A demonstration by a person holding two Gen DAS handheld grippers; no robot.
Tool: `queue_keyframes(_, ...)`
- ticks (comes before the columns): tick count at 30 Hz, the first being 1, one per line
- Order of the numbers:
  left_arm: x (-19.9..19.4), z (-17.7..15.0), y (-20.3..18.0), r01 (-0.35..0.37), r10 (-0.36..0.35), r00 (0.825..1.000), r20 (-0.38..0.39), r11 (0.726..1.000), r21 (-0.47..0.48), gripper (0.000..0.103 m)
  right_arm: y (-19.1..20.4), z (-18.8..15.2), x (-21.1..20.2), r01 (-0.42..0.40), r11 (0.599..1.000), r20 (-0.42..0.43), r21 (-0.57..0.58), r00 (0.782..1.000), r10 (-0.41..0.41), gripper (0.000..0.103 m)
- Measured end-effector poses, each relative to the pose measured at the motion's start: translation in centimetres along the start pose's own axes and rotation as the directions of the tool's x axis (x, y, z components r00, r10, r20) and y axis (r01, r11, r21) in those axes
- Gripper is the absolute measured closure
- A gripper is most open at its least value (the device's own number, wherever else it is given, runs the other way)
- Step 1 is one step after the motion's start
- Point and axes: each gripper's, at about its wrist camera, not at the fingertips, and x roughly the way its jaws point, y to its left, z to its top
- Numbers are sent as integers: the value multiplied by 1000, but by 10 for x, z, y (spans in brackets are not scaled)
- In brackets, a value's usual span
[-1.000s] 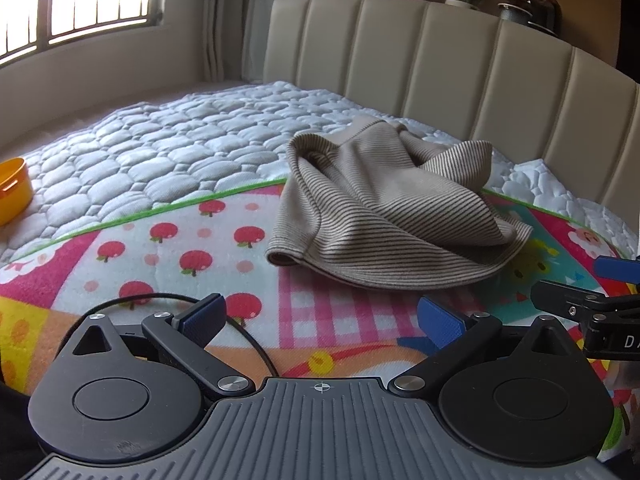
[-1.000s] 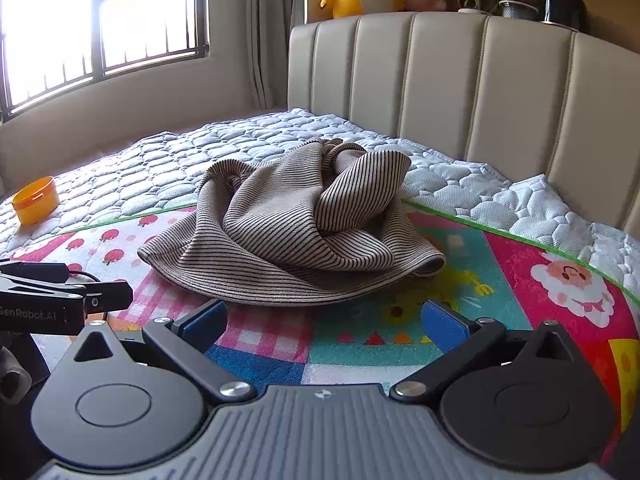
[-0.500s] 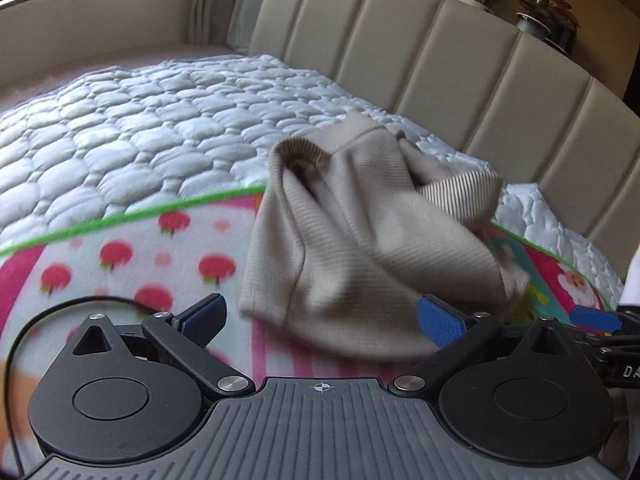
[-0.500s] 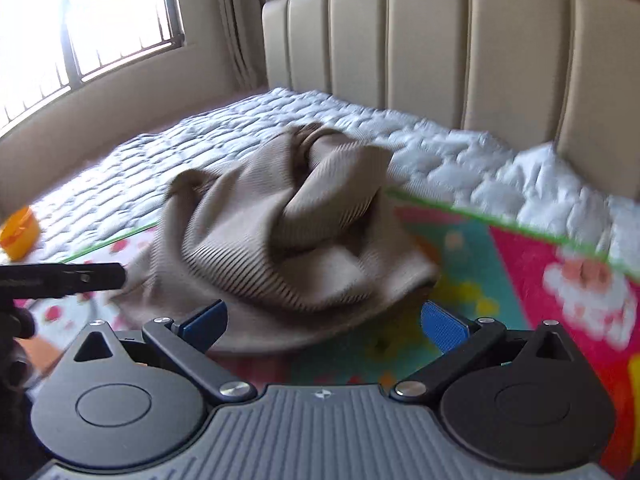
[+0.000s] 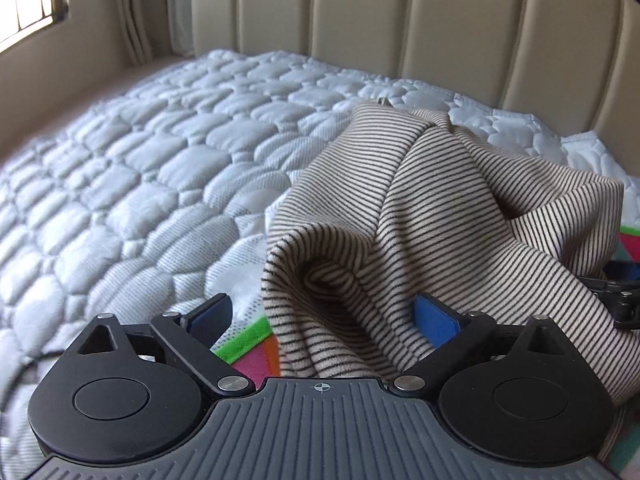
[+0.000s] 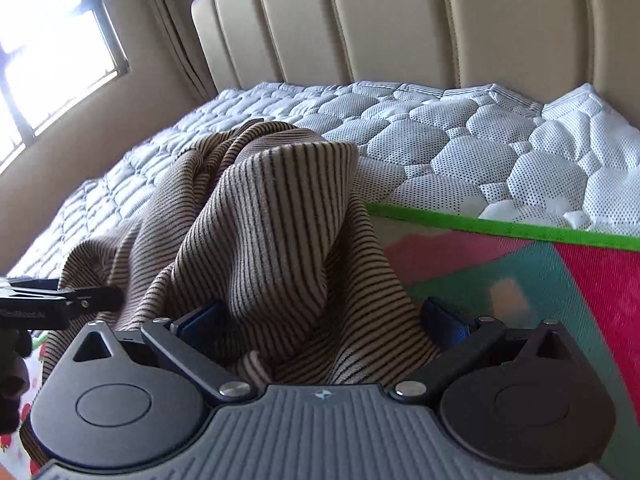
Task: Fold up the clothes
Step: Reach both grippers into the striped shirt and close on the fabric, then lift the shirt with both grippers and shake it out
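A crumpled striped garment (image 5: 440, 216) lies heaped on the bed, partly on the white quilted mattress (image 5: 140, 184) and partly on a colourful play mat (image 6: 520, 280) with a green border. The left gripper (image 5: 324, 316) has its fingers (image 5: 434, 314) spread wide, with the cloth's near edge bunched between them. The right gripper (image 6: 320, 320) likewise has its fingers (image 6: 198, 318) spread around a fold of the garment. Neither pinches the fabric. A padded beige headboard (image 6: 400, 20) rises behind the bed.

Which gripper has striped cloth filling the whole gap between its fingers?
The right gripper: the striped garment spans both fingers. The left gripper has cloth only by its right finger.
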Motion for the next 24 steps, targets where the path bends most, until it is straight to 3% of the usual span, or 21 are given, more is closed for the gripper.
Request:
queue_keyframes(2,4,-8,3,49,-49,999,-12,998,-47,15,7,0,2,15,999,-24,-34,1000,-16,0)
queue_keyframes(4,1,-18,1,67,-67,998,5,996,-51,16,18,-4,-1,25,994,-45,-108,999,-30,0)
queue_keyframes(6,-4,-25,-4,78,-78,997,13,997,-22,29,29,-7,-3,34,983,-65,-181,997,-46,2)
queue_keyframes(9,-11,-30,-7,96,-96,995,-5,995,-12,48,47,-13,-7,43,956,-93,-290,993,-73,19)
queue_keyframes(12,-23,-37,-7,127,-129,990,-50,991,-37,64,58,-24,-23,19,946,-136,-325,988,-67,42)
queue_keyframes(14,-33,-45,-7,150,-154,984,-95,988,-48,67,63,-34,-38,-8,941,-177,-337,983,-55,60)
queue_keyframes(16,-46,-57,-8,164,-170,976,-138,985,-50,67,66,-50,-59,-38,932,-225,-360,973,-47,65)
queue_keyframes(18,-61,-71,-10,183,-188,963,-191,982,-44,67,69,-68,-82,-70,920,-275,-385,961,-42,67)
queue_keyframes(22,-99,-106,-22,249,-250,918,-307,968,-44,67,70,-102,-130,-108,905,-332,-411,943,-38,67)
queue_keyframes(24,-120,-117,-28,248,-235,924,-301,969,3,67,69,-112,-148,-101,906,-324,-411,945,-41,67)
